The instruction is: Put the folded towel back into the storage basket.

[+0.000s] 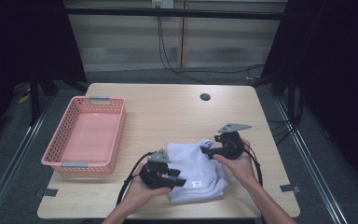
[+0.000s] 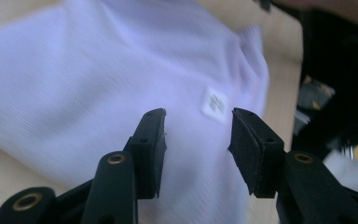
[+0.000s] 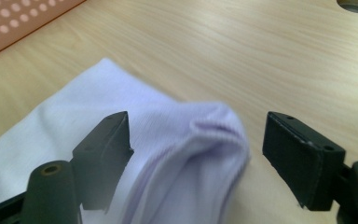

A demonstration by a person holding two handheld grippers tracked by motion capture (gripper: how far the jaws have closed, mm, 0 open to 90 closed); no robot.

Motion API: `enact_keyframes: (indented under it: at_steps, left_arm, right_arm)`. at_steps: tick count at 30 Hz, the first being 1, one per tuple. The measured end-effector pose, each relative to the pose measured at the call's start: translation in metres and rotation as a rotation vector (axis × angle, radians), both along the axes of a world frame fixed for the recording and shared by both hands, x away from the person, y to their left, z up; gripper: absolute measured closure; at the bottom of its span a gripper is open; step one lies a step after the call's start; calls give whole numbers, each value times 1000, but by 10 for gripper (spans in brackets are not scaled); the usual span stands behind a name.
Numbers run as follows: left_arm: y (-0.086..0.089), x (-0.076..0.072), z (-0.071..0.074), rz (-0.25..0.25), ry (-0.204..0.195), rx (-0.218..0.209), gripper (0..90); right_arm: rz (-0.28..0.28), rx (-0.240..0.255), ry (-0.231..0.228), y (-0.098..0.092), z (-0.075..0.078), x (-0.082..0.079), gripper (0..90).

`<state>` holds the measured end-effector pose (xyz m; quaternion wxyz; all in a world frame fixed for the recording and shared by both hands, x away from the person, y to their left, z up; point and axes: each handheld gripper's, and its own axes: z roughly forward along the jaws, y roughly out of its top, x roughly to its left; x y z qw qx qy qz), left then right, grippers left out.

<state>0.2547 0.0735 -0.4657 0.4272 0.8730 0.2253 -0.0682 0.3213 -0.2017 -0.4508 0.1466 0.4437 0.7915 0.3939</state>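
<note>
A folded white garment [image 1: 196, 172] lies on the wooden bench [image 1: 168, 112] near its front edge, a small white label [image 1: 196, 184] showing on its top layer. Both forearms come in from the bottom of the high view and angle inward toward the cloth.

The left hand [image 1: 137, 189] rests low at the garment's left side, its left hand-held gripper [image 1: 179, 178] pointing right across the fabric. In the left gripper view the jaws stand apart above the cloth with nothing between them — the label [image 2: 214, 103] sits just beyond the gap, closer to the right-hand jaw.

The right hand [image 1: 238, 163] is at the garment's far right corner, wrist bent so that the right hand-held gripper [image 1: 205, 150] points left over the cloth. In the right gripper view its jaws are spread wide, and a bunched fold of the garment [image 3: 200, 154] rises between them; whether either jaw touches the fabric cannot be told.

A pink perforated basket [image 1: 70, 126] stands at the bench's left side, well apart from the garment. A round cable hole [image 1: 205, 97] sits near the far edge.
</note>
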Motion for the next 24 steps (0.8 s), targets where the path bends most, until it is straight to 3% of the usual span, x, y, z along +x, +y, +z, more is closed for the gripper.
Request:
enact_keyframes:
  at_steps: [3, 5, 7, 9, 13, 16, 20, 24]
  left_arm:
    - [3, -11, -8, -12, -6, 26, 506]
    - [4, -14, -15, -4, 3, 41, 499]
    - [5, -15, -17, -7, -12, 37, 491]
    - [6, -16, -18, -3, -11, 43, 489]
    - [7, -23, -18, -10, -46, 58, 464]
    - [13, -26, -16, 1, -40, 50, 440]
    - [27, -28, -15, 49, -28, 39, 400]
    - [34, -27, -23, 84, -3, 83, 360]
  right_arm:
    - [-8, -40, 29, 6, -12, 16, 349]
    - [-24, -58, 34, 4, -19, 19, 527]
    - [-35, -40, 36, -3, -25, 18, 701]
    - [-34, -22, 54, -13, -28, 17, 774]
    - [-14, -26, 75, -22, -37, 14, 798]
    - [-5, -12, 66, -25, -44, 14, 774]
    - [-37, -23, 57, -29, -43, 14, 459]
    - [11, 51, 68, -35, -37, 11, 276]
